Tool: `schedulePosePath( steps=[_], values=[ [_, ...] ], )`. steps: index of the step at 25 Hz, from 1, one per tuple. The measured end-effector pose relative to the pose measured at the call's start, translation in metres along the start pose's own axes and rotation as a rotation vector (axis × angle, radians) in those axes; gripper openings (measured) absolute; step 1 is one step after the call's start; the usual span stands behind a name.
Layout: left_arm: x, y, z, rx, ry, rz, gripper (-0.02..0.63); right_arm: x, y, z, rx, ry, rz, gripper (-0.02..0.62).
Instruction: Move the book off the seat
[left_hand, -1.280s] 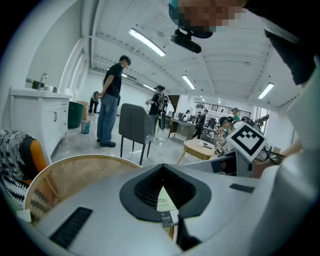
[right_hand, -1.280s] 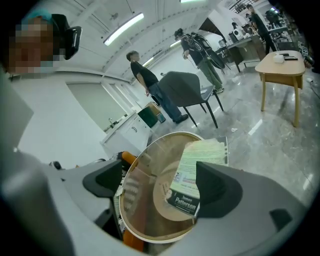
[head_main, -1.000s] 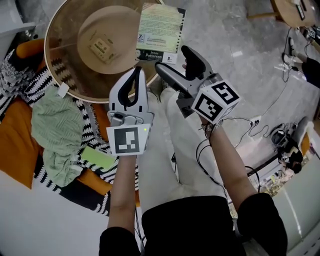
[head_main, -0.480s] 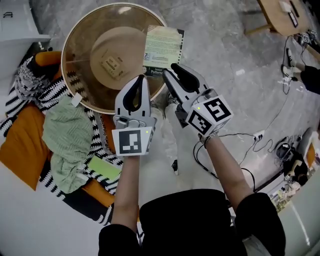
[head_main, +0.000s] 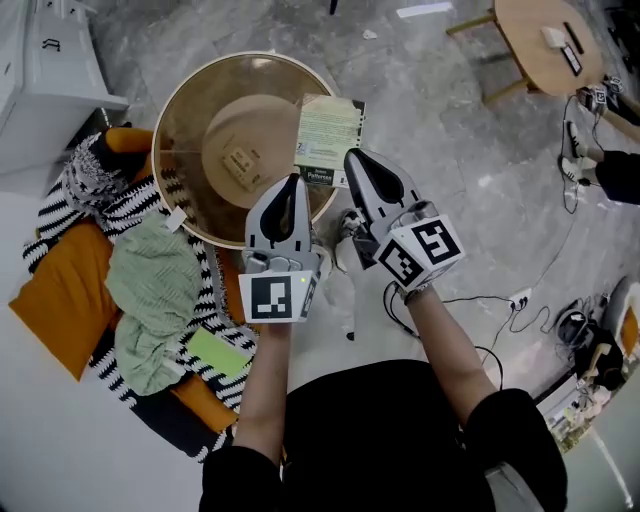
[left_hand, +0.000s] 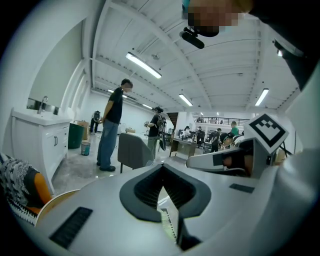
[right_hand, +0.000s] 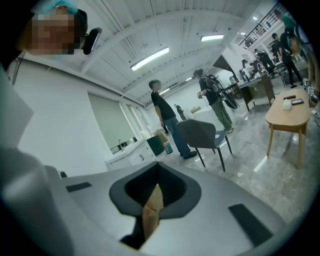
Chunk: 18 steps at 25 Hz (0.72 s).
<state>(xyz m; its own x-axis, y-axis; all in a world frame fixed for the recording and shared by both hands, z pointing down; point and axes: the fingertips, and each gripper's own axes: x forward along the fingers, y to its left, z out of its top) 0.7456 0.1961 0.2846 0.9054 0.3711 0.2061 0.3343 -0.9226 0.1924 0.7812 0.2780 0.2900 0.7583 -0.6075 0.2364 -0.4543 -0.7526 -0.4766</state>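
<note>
A pale green paperback book (head_main: 328, 130) hangs over the right rim of the round wooden seat (head_main: 200, 130). My left gripper (head_main: 292, 180) is shut at the book's near left corner. In the left gripper view a printed strip of the book (left_hand: 167, 220) shows between the closed jaws (left_hand: 162, 167). My right gripper (head_main: 351, 156) is at the near right corner. Its jaws have just been closing and now stand shut on the book, with a brownish edge of the book (right_hand: 151, 215) pinched between them in the right gripper view (right_hand: 157, 167).
Left of the seat lie a striped cloth (head_main: 120, 195), a green knit (head_main: 150, 290) and an orange cushion (head_main: 60, 300). A white cabinet (head_main: 50, 60) stands at the far left and a small wooden table (head_main: 545, 40) at the far right. Cables (head_main: 480, 300) run over the floor.
My right jaws went from wide open to shut on the book's near edge. Both grippers have risen, and the seat and floor now look farther below.
</note>
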Motion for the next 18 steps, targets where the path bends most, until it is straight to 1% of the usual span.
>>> schedulePosePath(
  steps=[2,6,13,16,18],
  values=[
    [-0.002,-0.008,0.015,0.002,-0.011,-0.003,0.009,-0.007,0.006,0.016,-0.010,-0.019,0.009,0.017],
    [-0.004,-0.020,0.047,0.027,-0.041,-0.010,0.009,-0.015,0.024,0.051,-0.017,-0.065,0.054,0.017],
    [-0.014,-0.036,0.100,0.053,-0.082,-0.010,0.009,-0.032,0.056,0.093,-0.039,-0.092,0.086,0.017],
    [-0.020,-0.038,0.122,0.053,-0.092,-0.002,0.009,-0.034,0.073,0.116,-0.028,-0.118,0.109,0.017],
    [-0.025,-0.041,0.142,0.049,-0.114,0.003,0.009,-0.037,0.087,0.135,-0.029,-0.139,0.127,0.017]
  ],
)
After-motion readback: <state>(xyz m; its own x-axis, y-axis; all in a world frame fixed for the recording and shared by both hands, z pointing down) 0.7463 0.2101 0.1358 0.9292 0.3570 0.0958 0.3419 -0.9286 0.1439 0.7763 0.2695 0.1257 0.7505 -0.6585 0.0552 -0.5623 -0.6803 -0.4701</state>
